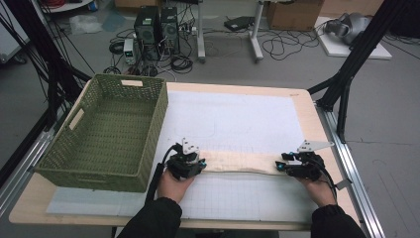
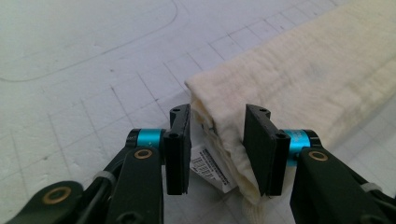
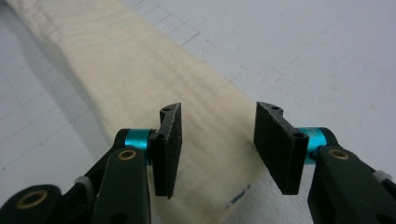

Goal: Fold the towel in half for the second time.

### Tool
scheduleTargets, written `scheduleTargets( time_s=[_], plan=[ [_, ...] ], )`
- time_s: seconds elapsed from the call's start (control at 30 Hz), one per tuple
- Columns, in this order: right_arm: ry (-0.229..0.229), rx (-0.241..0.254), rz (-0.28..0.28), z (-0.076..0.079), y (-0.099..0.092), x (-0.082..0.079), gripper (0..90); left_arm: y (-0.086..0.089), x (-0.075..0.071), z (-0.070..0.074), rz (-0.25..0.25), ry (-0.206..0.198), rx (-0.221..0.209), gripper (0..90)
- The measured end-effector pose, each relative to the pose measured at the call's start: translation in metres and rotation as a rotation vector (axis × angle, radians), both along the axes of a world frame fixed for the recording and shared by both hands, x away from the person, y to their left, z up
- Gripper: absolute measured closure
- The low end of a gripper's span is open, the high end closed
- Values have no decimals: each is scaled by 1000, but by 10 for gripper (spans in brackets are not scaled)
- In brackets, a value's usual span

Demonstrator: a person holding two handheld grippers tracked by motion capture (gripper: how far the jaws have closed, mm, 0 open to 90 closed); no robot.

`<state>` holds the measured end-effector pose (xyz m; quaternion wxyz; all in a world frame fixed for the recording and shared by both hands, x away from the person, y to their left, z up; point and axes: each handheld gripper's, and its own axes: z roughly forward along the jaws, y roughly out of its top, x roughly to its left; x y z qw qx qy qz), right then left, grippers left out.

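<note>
So both grippers, left [image 1: 190, 162] and right [image 1: 292, 166], sit released at opposite ends of the folded cream towel [image 1: 237, 162], jaws apart around it, not pinching.

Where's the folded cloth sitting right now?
In the high view the folded cloth lies as a long strip on the white mat, between the left tongs and right tongs, right of the green basket.

High view: fixed above person's side, facing forward and down, far enough to take in whole surface [image 1: 302, 106] and floor behind. Left gripper view: rides gripper, looks along own jaws, very close, low over mat. Right gripper view: same, close. All three share folded cream cloth [image 1: 237, 162] on white gridded mat [image 1: 237, 119].
</note>
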<state>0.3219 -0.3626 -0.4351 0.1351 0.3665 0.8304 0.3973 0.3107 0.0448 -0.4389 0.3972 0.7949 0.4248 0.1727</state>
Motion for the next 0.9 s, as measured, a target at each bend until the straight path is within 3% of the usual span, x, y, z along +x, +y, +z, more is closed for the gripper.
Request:
scheduleTargets(
  time_s=[0.1,0.2,0.27,0.37,0.47,0.57,0.7,0.9],
  plan=[
    [8,34,-46,2,-7,-1,524,3,1,1,18,3,-19,607],
    [31,18,-70,-1,-10,0,515,2,3,-3,15,41,5,597],
    [40,-15,-70,-4,-8,-1,503,0,3,-5,6,41,1,596],
    [55,-27,-64,-7,-7,0,511,1,4,-5,-2,58,-21,649],
    [66,-1,-76,-10,-8,0,522,0,3,-5,-22,64,-32,738],
    [67,0,-58,-10,-6,-2,628,-1,2,-5,-22,55,-22,811],
    [88,23,-30,-10,-5,-2,753,-1,0,-3,-2,38,0,840],
    [120,83,9,-10,0,-1,807,6,-2,0,57,7,69,846]
  ],
)
